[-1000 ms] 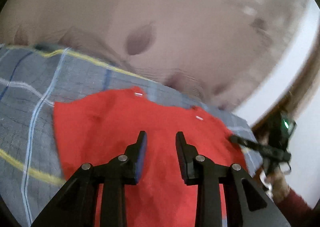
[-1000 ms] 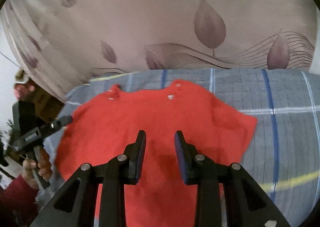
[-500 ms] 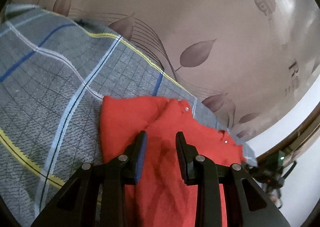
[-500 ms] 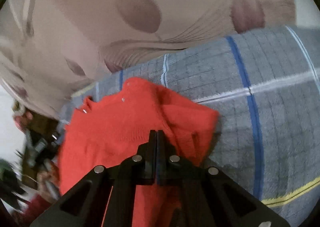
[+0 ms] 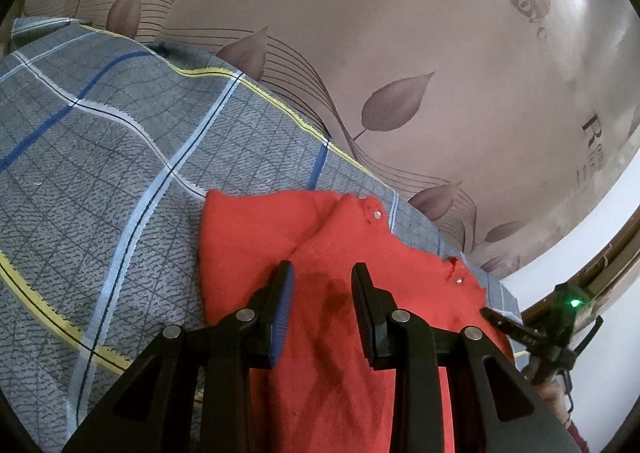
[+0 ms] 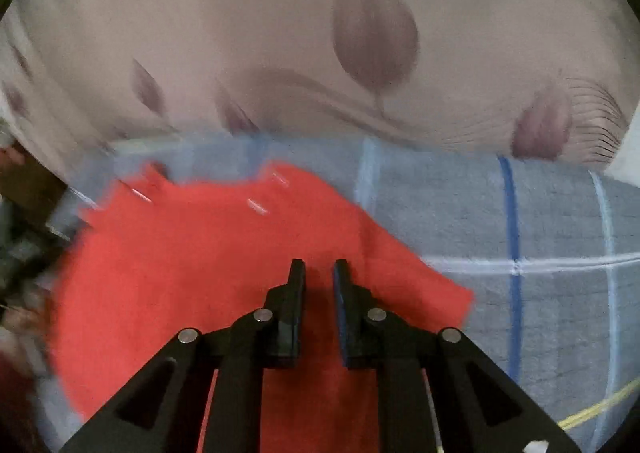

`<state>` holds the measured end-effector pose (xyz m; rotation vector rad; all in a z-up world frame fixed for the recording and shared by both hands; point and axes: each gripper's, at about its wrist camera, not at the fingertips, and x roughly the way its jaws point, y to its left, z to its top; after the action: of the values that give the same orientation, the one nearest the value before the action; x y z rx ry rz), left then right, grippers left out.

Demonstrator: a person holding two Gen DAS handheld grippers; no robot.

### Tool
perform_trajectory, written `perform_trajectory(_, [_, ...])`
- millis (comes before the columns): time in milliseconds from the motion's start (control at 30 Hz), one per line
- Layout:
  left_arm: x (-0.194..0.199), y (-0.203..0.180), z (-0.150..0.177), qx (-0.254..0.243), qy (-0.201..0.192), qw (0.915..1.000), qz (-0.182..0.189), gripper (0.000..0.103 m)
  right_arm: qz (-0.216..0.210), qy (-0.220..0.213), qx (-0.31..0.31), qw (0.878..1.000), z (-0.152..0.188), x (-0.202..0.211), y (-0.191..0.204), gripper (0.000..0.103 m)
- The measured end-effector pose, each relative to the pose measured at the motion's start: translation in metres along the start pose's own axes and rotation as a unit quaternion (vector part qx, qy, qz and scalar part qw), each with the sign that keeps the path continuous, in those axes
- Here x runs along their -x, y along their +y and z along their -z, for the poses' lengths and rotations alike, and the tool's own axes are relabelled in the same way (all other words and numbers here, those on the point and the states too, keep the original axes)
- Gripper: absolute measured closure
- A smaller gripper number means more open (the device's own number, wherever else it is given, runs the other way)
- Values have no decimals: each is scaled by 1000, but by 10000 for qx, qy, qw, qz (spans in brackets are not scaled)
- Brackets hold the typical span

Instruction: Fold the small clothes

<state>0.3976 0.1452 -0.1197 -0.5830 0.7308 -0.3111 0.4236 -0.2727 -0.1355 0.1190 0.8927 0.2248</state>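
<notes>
1. The red knitted sweater (image 5: 360,237) is lying flat on the bed, neckline toward the far edge. The side nearest the left tool seems to be doubled in over the body.
2. In the blurred right wrist view, the opposite sleeve is sticking out over the cover, so the sleeve-folding step is probably half done.
3. The left tool (image 5: 322,269) is hovering over the chest, released, nothing between its pads.
4. The right tool (image 6: 318,265) has just been opening; its jaws are standing narrowly apart with only cloth showing beneath.
5. The next move is likely calling for a pinch on that loose sleeve's edge, lifting one layer only.
6. The knit is looking soft and fuzzy, with shiny studs (image 5: 377,215) at the shoulders.
7. The checked grey bed cover (image 5: 100,173) is looking coarse-woven; the leaf-printed panel (image 5: 400,53) behind is looking glossy.
</notes>
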Motion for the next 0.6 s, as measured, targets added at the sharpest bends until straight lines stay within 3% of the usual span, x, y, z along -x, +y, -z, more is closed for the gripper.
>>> perform_trajectory(200, [-2,-4,0,-85,-36,9999,-120,72,-255,-115,-547,9981,3,6,-26,97])
perform_trajectory(300, [3,-14,2,-300,-169,9981,-504,71,141,-529,-424,9976,12,35,-15,83])
perform_trajectory(367, [11,-25,7,-565,-345,9939,-886,66,30,-911,-569,9942,26,64,-11,81])
perform_trajectory(433, [24,-36,16,-813,-550,9894,-1075,59,-146,-1229,-686,9899,45,93,-4,63])
perform_trajectory(500, [38,-46,27,-1065,-801,9809,-1417,43,-157,-1367,-468,9894,69,115,17,43])
perform_trajectory(533, [44,-51,32,-1201,-892,9758,-1592,40,-91,-1427,-296,9893,80,122,29,34])
perform_trajectory(600, [54,-62,43,-1505,-966,9656,-1886,33,58,-1412,2,9900,97,126,50,23])
